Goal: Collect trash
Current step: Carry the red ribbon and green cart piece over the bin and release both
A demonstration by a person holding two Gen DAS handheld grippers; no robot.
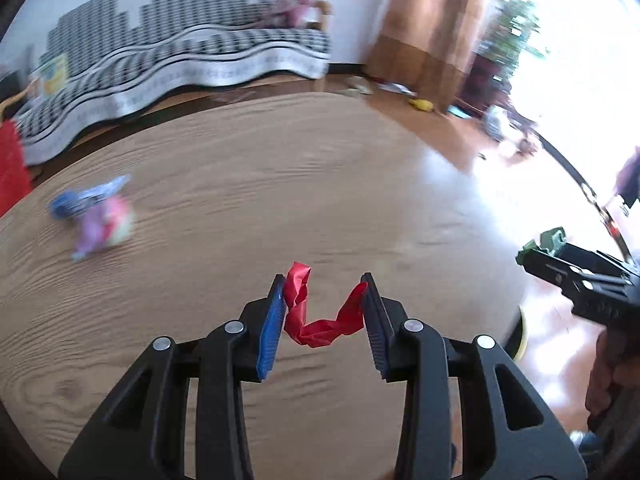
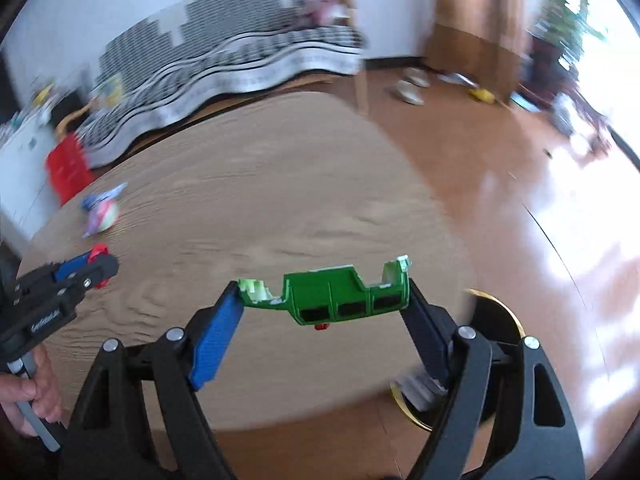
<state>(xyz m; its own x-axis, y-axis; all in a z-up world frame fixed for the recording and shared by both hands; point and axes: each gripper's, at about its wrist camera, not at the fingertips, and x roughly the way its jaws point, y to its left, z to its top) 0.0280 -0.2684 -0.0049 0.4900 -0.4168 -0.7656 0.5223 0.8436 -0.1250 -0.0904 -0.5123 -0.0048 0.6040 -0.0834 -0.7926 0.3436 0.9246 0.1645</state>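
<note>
The left gripper (image 1: 324,280) pinches a crumpled red wrapper (image 1: 320,316), the strip sagging between its blue pads (image 1: 272,328) and touching both; in the right wrist view this same gripper (image 2: 102,266) shows at nine o'clock, a scrap of red at its tip, with a hand (image 2: 28,396) on its grey handle. The right gripper (image 2: 324,284) stands wide yet clamped on a torn green carton piece (image 2: 340,292), whose ends bear against both pads (image 2: 216,340); from the left wrist view it enters at three o'clock (image 1: 536,248), green at its tip. Both hang above a round wooden table (image 1: 320,184); on it, at about ten o'clock in each view, lies a blurred bundle of blue, purple and pink wrappers (image 1: 96,216), well apart from the grippers. Past the table edge at four o'clock in the right wrist view, part of a gold-rimmed round object (image 2: 500,312) shows on the shiny floor (image 2: 520,200); at twelve o'clock stands a sofa under a black-and-white patterned cover (image 1: 180,56); a red object (image 2: 66,168) sits at its near end.
</note>
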